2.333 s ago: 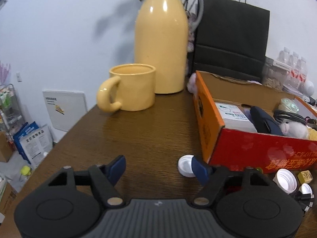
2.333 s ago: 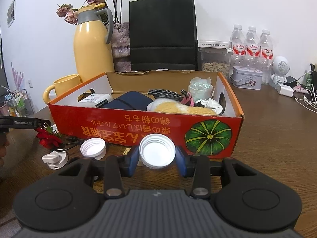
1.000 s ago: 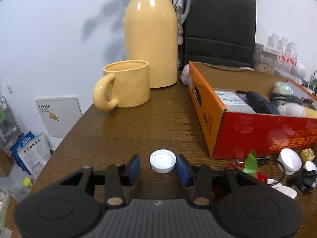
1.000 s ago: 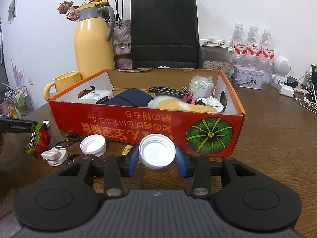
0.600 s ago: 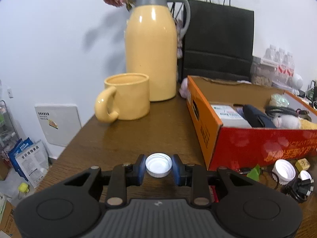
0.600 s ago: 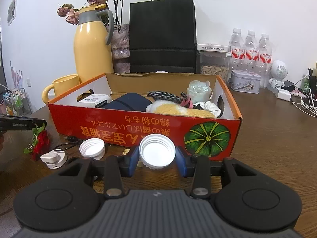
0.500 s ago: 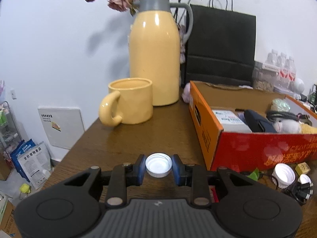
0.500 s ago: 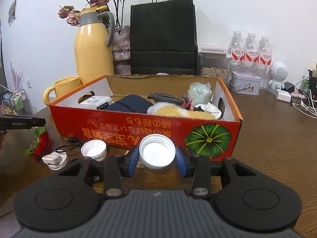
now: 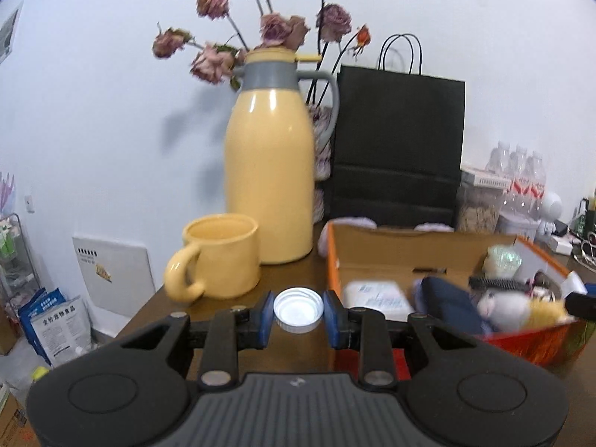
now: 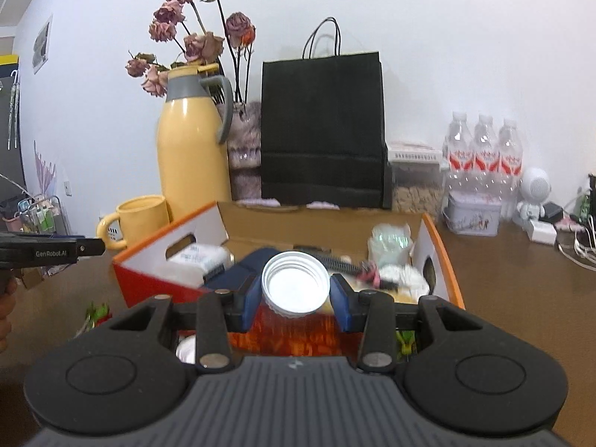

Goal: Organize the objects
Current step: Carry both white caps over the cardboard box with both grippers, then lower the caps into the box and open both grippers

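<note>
Standing on a brown wooden table [image 9: 298,268], clutter meets white wall [image 9: 93,93].

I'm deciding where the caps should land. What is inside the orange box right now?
The orange box holds a white packet, a dark blue pouch, a black coiled cable and a pale plush toy. Its floor beneath them is hidden.

My black left gripper [image 9: 298,313] has blue pads on a white ribbed cap [image 9: 298,309]. Ahead stand a pale yellow mug [image 9: 219,257], a yellow jug [image 9: 270,175] with a grey collar, a black bag [image 9: 398,149] and an orange-rimmed box [image 9: 331,257] on the dark brown wood-grain counter [image 9: 298,272].
</note>
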`<action>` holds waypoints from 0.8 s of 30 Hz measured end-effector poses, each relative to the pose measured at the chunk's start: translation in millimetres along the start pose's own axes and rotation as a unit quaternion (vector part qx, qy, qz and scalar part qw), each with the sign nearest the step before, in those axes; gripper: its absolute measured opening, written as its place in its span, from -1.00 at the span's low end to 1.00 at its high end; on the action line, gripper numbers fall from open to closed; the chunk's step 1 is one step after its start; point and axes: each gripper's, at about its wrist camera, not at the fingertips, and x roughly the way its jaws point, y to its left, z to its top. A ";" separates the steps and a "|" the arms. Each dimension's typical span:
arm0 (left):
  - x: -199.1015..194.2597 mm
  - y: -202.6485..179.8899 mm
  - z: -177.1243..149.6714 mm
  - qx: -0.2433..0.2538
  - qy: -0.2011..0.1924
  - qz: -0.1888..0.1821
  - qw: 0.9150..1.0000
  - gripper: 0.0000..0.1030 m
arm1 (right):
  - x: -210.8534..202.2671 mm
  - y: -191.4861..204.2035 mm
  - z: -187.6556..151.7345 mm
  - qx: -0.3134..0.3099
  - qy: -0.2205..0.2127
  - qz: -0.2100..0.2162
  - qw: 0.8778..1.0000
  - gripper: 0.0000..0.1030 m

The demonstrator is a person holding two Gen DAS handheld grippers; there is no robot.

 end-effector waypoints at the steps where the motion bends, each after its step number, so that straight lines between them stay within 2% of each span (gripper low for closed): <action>1: 2.6 -6.4 3.6 0.000 -0.002 -0.003 1.000 -0.48 | 4.0 0.7 4.2 -0.004 0.000 0.001 1.000 -0.22; 4: 13.0 -25.1 16.2 -0.005 -0.003 -0.014 1.000 -0.48 | 17.2 5.4 15.8 -0.019 -0.006 -0.003 1.000 -0.22; 9: 29.9 -61.8 34.5 -0.005 -0.014 -0.038 0.999 -0.48 | 43.7 4.3 25.7 -0.009 -0.014 -0.002 1.000 -0.22; 14: 49.2 -90.1 51.1 0.000 -0.023 -0.035 0.999 -0.48 | 68.0 -5.6 33.7 -0.005 -0.013 -0.011 1.000 -0.22; 19: 69.9 -101.9 52.9 0.018 -0.005 -0.043 0.999 -0.48 | 86.3 -19.2 36.0 -0.002 0.003 -0.010 1.000 -0.22; 24: 84.5 -96.8 51.3 0.012 0.013 -0.047 0.999 -0.46 | 100.8 -27.6 35.1 -0.006 0.030 -0.007 1.000 -0.18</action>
